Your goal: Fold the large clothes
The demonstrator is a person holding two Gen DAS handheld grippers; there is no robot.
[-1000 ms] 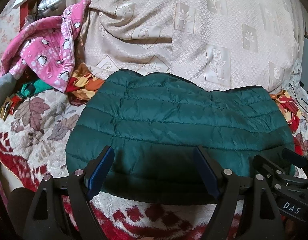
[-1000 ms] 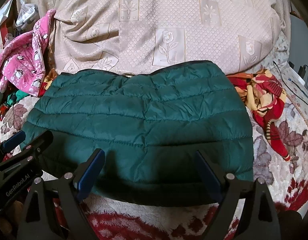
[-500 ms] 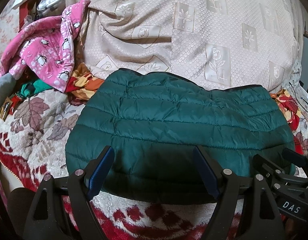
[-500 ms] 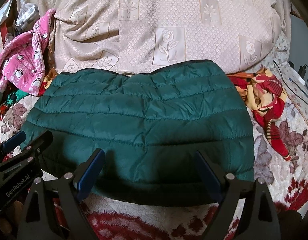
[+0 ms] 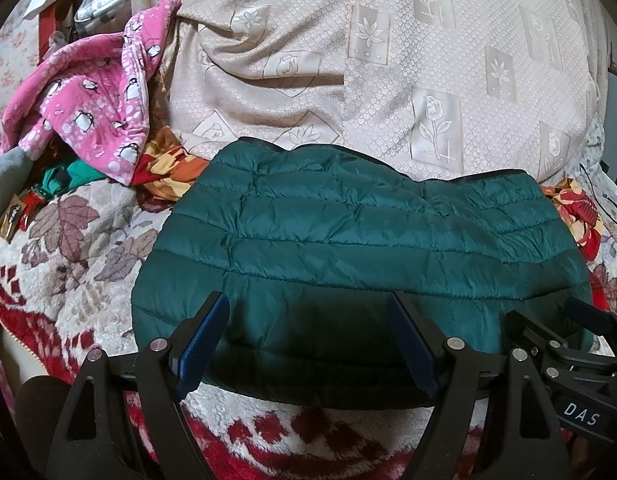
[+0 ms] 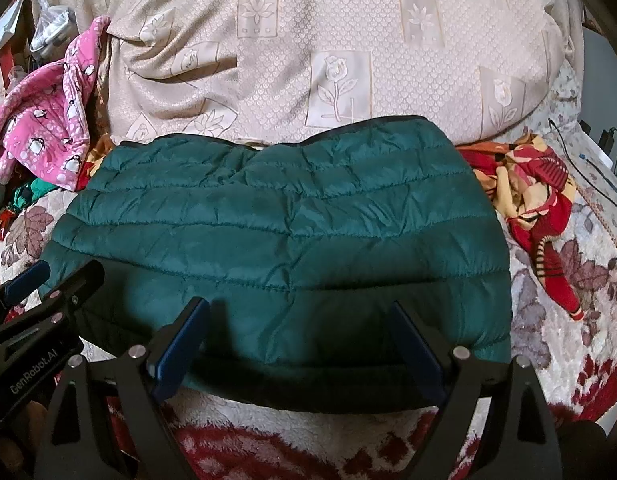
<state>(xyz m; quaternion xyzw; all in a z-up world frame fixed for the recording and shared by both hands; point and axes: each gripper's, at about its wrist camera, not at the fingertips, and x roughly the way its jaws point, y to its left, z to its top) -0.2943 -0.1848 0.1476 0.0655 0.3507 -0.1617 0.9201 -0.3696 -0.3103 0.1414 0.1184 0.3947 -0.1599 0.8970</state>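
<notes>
A dark green quilted jacket [image 5: 348, 240] [image 6: 284, 224] lies folded into a wide flat bundle on the bed. My left gripper [image 5: 308, 304] hovers over the left part of its near edge, open, with only the jacket's surface showing between its blue pads. Over the right part of that same edge, my right gripper [image 6: 300, 308] is likewise open and holds nothing. Each gripper shows in the other's view: the right gripper [image 5: 556, 320] at the jacket's right corner, the left gripper [image 6: 60, 276] at its left corner.
A beige rose-patterned bedcover [image 6: 340, 60] rises behind the jacket. A pink penguin-print garment [image 5: 92, 112] lies at the back left, a red and orange patterned cloth [image 6: 536, 192] at the right. A leaf-patterned blanket [image 5: 80, 248] covers the bed. Cables [image 6: 588, 168] run at the far right.
</notes>
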